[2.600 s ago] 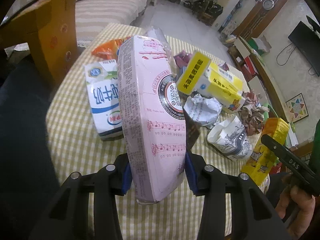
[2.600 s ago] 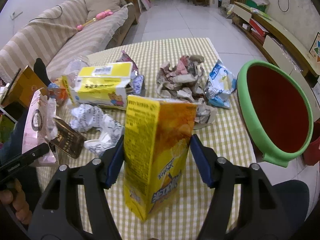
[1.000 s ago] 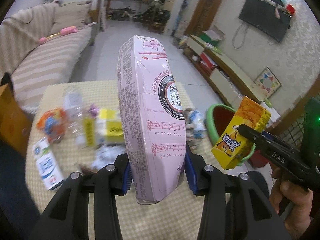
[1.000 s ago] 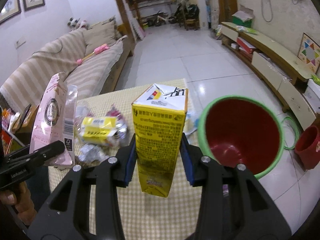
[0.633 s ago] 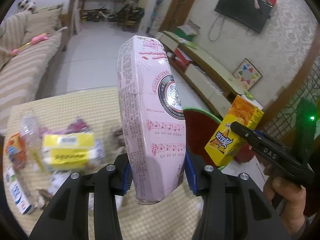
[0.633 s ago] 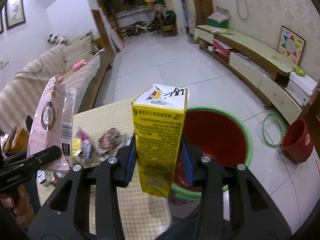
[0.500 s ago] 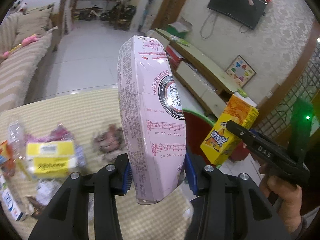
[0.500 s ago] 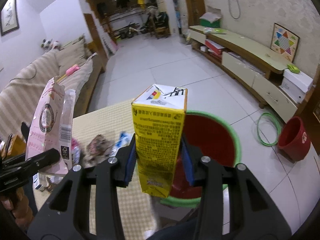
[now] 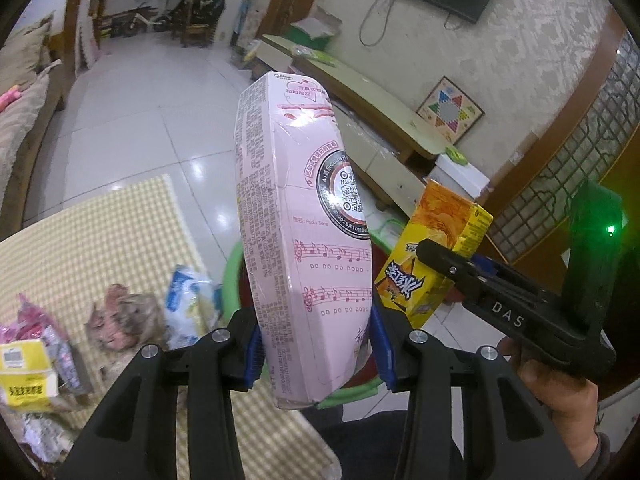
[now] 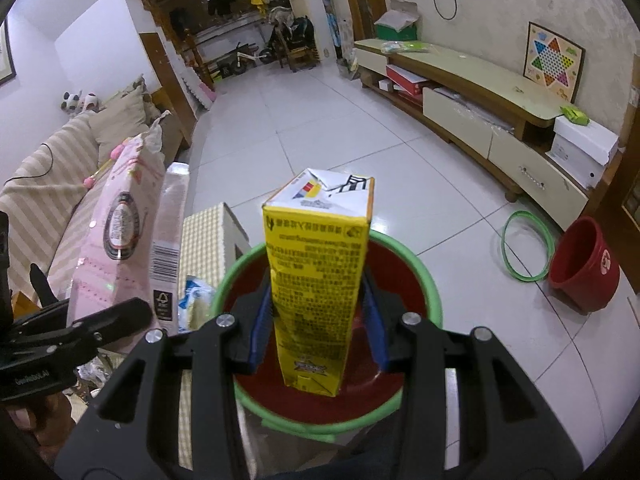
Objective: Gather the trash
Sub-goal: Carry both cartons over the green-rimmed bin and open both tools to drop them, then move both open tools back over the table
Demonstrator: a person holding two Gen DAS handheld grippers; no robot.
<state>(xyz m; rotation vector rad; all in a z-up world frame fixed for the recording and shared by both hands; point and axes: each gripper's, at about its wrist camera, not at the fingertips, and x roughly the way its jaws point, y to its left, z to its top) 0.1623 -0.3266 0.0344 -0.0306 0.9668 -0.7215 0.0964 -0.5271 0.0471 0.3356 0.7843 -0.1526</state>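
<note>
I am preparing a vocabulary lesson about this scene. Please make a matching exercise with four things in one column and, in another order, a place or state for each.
Things:
1. pink snack box
2. yellow drink carton
3. green-rimmed bin
4. red bucket

Places:
A. on the tiled floor near the cabinet
B. held by the right gripper
C. beside the table's edge
D. held by the left gripper

Pairs: 1-D, 2-B, 3-C, 4-A
</note>
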